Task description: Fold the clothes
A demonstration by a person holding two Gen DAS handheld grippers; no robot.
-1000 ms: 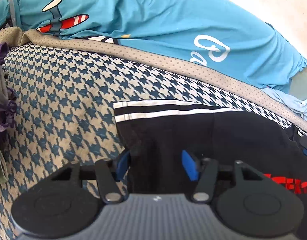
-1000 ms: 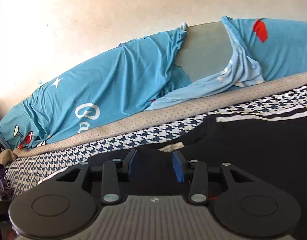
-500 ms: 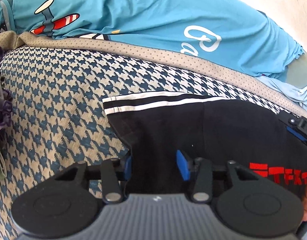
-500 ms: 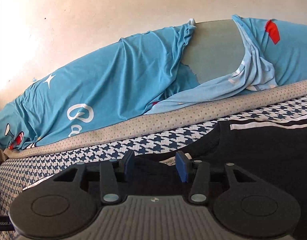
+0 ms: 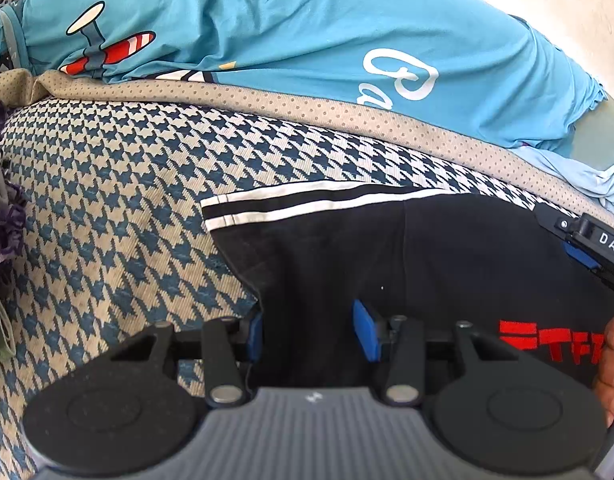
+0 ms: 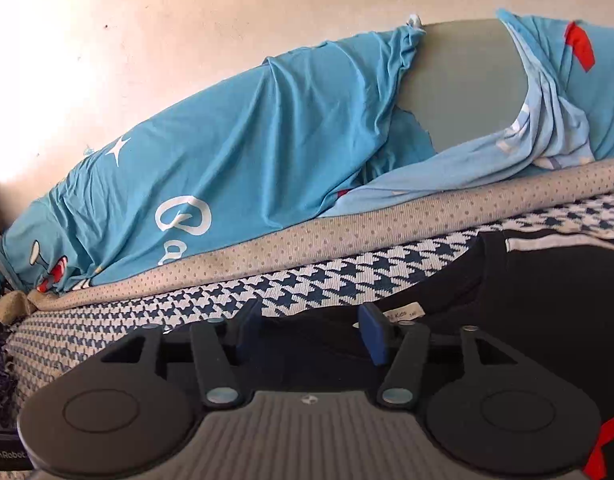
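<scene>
Black shirt [image 5: 447,264] (white-striped sleeve, red lettering) flat; both grippers spread apart.

garment [image 5: 447,264] lies on the patterned cover [image 5: 119,200], directly ahead of the left gripper [image 5: 307,330] | right gripper [image 6: 307,328] sits over its collar edge, label [image 6: 405,313] just right of the fingertips | draped sheet [image 6: 247,168] lies beyond both tools | crumpled cloth [image 5: 3,224] far left

matt black cloth shirt [image 5: 447,264] w/ coarse woven houndstooth cover [image 5: 119,200].
</scene>
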